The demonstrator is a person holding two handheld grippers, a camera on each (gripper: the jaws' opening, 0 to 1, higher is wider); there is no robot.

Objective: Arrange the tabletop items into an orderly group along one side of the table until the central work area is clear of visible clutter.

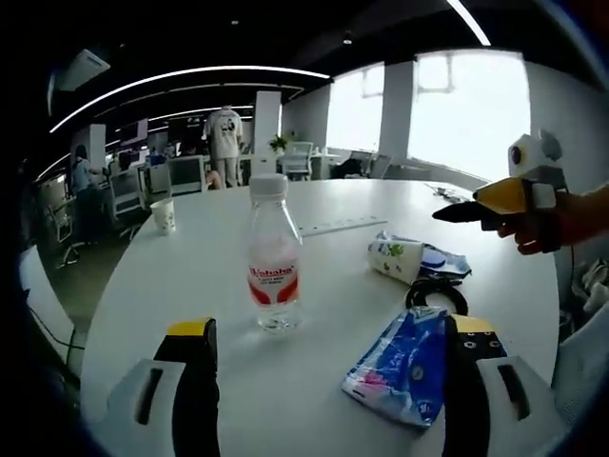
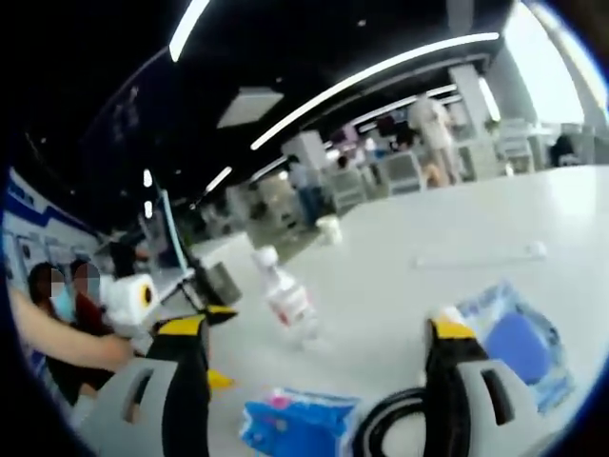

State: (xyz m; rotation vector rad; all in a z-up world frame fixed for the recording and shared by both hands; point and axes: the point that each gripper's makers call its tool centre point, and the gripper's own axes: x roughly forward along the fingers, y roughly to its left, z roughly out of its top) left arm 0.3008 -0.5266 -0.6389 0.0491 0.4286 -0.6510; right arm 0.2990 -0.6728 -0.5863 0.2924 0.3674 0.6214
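Hidden, cut off or blurred on the white table

In the left gripper view, the blue tissue pack (image 1: pixel 402 366) is partly covered along its right edge by the left gripper's (image 1: pixel 333 381) jaw, and the black cable loop (image 1: pixel 436 294) lies half behind that pack. The label print on the water bottle (image 1: pixel 274 255) is too small to read fully. In the right gripper view everything is smeared by motion blur: the blue pouch (image 2: pixel 519 345) looks soft-edged, perhaps crumpled, and the right gripper's (image 2: pixel 319 381) jaw hides its left side.
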